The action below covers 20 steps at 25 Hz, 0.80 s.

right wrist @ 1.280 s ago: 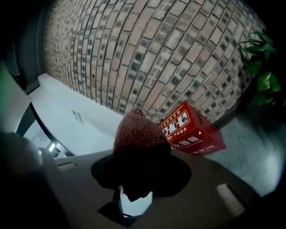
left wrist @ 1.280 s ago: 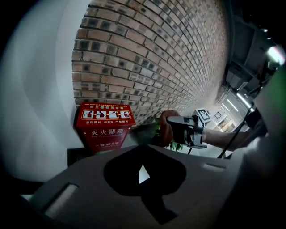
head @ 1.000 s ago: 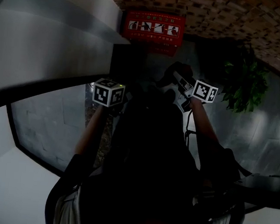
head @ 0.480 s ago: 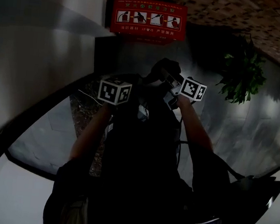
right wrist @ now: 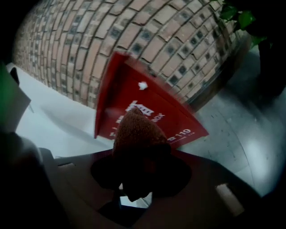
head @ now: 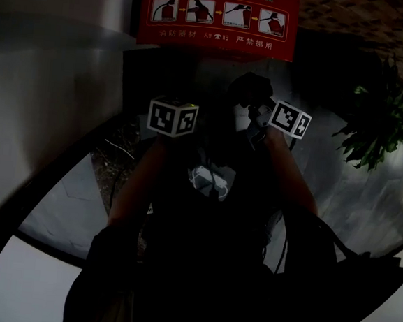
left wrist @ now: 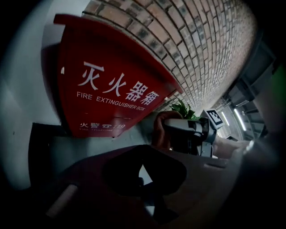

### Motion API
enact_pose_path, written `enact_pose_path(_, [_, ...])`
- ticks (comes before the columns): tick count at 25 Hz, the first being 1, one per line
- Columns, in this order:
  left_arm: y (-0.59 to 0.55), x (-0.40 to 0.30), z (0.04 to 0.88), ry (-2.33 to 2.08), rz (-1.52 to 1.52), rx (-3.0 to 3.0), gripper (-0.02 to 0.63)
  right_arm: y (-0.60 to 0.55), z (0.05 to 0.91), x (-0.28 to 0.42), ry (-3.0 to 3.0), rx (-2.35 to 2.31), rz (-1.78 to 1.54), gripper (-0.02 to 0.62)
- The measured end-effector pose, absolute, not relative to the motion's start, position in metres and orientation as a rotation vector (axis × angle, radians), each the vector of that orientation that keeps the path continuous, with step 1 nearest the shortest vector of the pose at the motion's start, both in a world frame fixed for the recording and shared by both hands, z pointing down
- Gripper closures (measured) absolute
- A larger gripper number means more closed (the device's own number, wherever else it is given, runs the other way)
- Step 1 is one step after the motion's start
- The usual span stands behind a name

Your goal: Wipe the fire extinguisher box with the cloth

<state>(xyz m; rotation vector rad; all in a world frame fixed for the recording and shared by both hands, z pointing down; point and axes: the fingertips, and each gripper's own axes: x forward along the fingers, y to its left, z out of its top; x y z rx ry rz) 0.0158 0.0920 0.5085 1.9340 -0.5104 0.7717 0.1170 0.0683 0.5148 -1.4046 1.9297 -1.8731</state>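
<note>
Right gripper view: right gripper clamped on brown cloth, bunched tip forward. Left gripper closed, empty. Red fire extinguisher box ahead, against brick wall. Suggest: flatten cloth on the front, wipe in overlapping strokes.

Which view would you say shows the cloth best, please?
The right gripper view: the brown cloth fills its centre, clamped in the right gripper, before the red box. The left gripper view shows it small, from the side; the head view only a dark lump.
</note>
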Motion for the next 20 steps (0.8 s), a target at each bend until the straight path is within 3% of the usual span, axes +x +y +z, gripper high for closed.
enact_pose_path(8, [0.071, 0.04, 0.611, -0.499, 0.854, 2.14, 0.603, 0.066, 0.631, 0.154, 1.935, -1.513, -1.879, 0.462])
enact_pose_path(20, [0.043, 0.06, 0.685, -0.624, 0.949, 2.303, 0.603, 0.061, 0.712, 0.146, 2.052, -1.502, -1.836, 0.46])
